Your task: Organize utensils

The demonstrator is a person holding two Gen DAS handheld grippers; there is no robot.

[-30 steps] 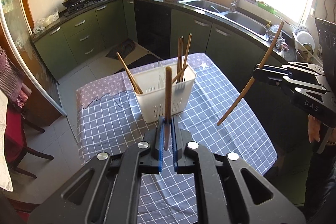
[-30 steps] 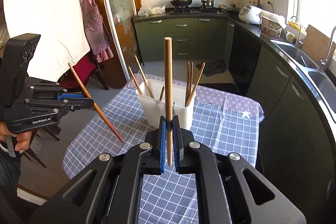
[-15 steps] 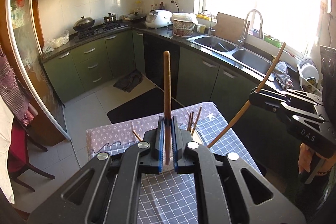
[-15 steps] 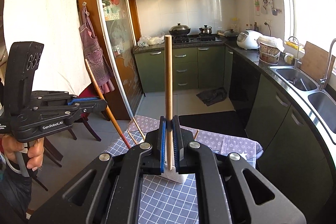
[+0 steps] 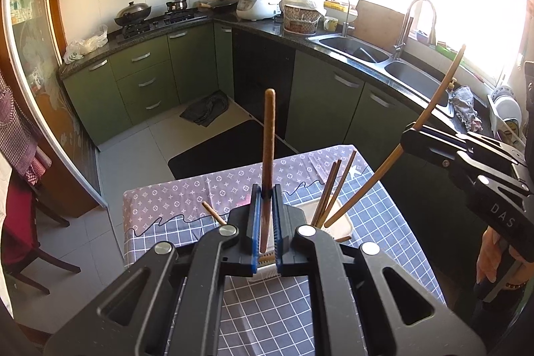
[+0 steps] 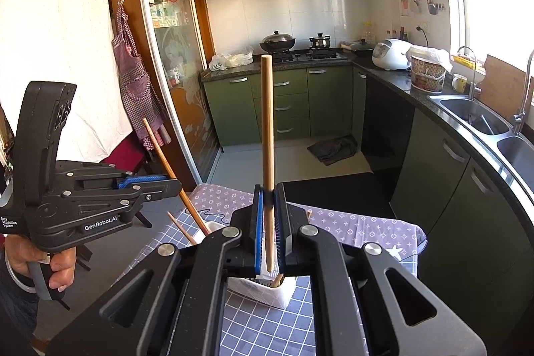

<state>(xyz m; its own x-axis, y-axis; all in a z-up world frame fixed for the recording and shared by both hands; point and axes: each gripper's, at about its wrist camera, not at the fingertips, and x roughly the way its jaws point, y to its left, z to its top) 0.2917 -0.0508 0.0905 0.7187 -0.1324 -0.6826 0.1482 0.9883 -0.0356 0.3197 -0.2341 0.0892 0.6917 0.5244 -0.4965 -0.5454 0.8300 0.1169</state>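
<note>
My left gripper [image 5: 266, 199] is shut on a dark wooden chopstick [image 5: 268, 135] held upright, its low end over the white utensil holder [image 5: 340, 224]. My right gripper [image 6: 269, 199] is shut on a lighter wooden chopstick [image 6: 268, 119], also upright, its low end reaching into the holder [image 6: 267, 289]. Each gripper shows in the other's view: the right gripper [image 5: 410, 137] at the right, the left gripper [image 6: 167, 186] at the left, each with its stick slanting down to the holder. Several chopsticks [image 5: 333, 186] stand in the holder.
The holder stands on a table with a blue checked cloth [image 5: 273, 316] and a purple patterned far end [image 5: 187, 189]. Beyond are green kitchen cabinets [image 5: 143, 82], a stove with pots [image 5: 133, 12], a double sink [image 5: 383, 62], and a red chair [image 5: 20, 222] at the left.
Both grippers have lowered and come closer over the holder, which is now largely hidden beneath them. The two sticks' low ends now reach the holder. Both stay shut.
</note>
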